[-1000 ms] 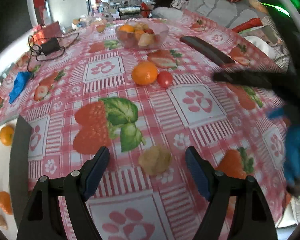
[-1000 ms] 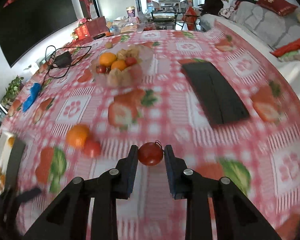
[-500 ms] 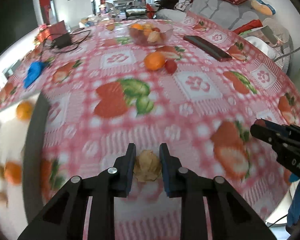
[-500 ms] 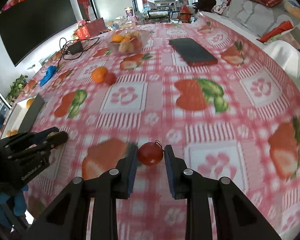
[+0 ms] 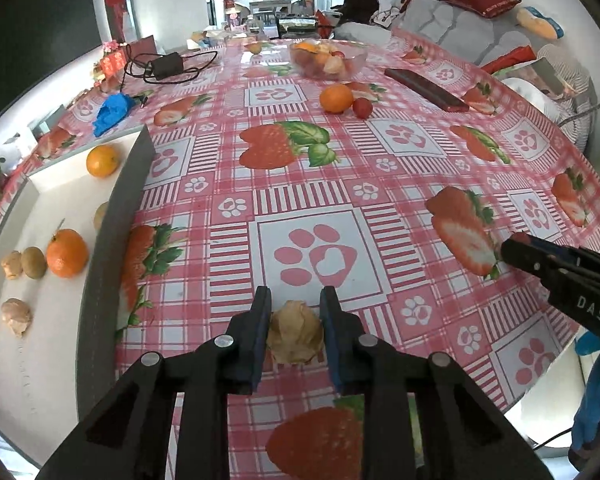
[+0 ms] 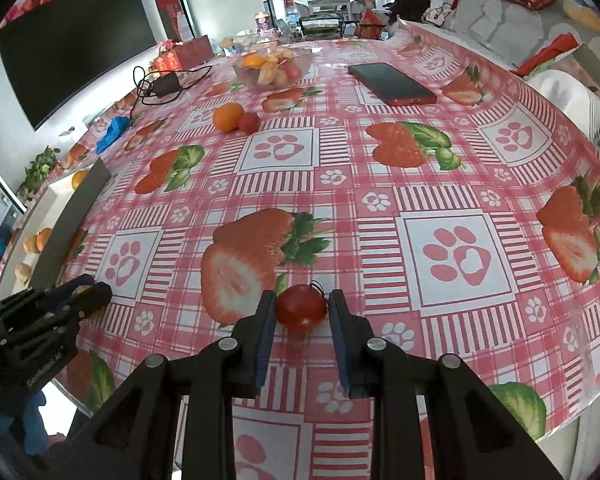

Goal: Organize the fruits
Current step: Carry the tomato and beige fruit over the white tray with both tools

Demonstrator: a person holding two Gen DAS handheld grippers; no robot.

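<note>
Left tongs [image 5: 295,330] clamped on papery fruit [image 5: 295,338], right tongs [image 6: 302,314] on tomato [image 6: 301,307]. Several fruits already in tray [image 5: 100,264]; orange [image 5: 336,98] left mid-counter.

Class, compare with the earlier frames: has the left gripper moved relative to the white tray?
Yes. The left gripper, shut on the husked fruit, has swung toward the white tray, which now fills far more of the left wrist view's left side.

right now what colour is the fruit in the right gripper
Red, a small tomato, clearest in the right wrist view.
</note>
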